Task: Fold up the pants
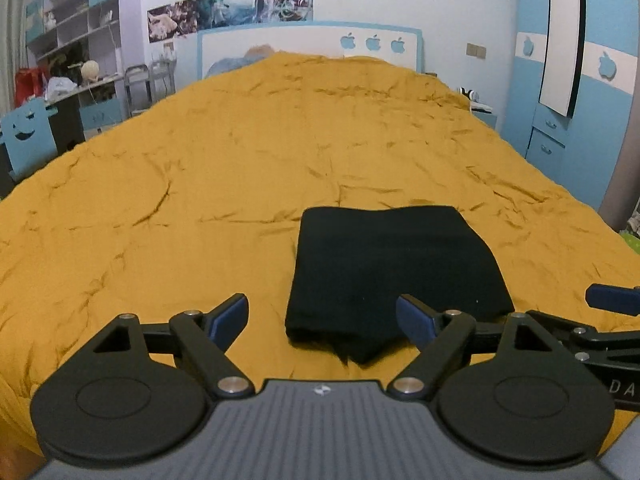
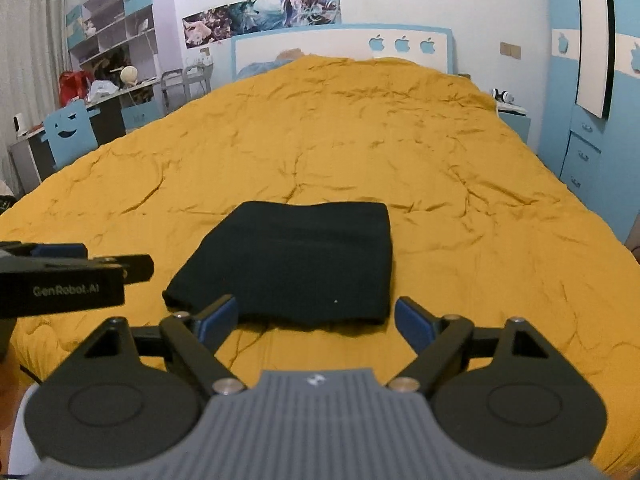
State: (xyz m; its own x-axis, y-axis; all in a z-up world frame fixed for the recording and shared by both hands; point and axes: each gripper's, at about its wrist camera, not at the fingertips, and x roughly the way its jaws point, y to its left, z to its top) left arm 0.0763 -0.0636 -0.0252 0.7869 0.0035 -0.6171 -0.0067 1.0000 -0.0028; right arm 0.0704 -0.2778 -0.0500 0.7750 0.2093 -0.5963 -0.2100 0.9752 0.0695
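The black pants [image 1: 392, 272] lie folded into a compact rectangle on the mustard-yellow bed cover [image 1: 240, 168]; they also show in the right wrist view [image 2: 296, 264]. My left gripper [image 1: 322, 318] is open and empty, just short of the pants' near edge, left of centre. My right gripper [image 2: 316, 318] is open and empty, just short of the pants' near edge. The right gripper also shows at the right edge of the left wrist view [image 1: 612, 300], and the left gripper at the left edge of the right wrist view [image 2: 80, 264].
The bed cover [image 2: 440, 160] is wrinkled and spreads wide around the pants. A blue-and-white headboard [image 1: 312, 44] stands at the far end. A blue wardrobe [image 1: 580, 80] is on the right. A desk, chair and shelves [image 1: 72, 60] are on the left.
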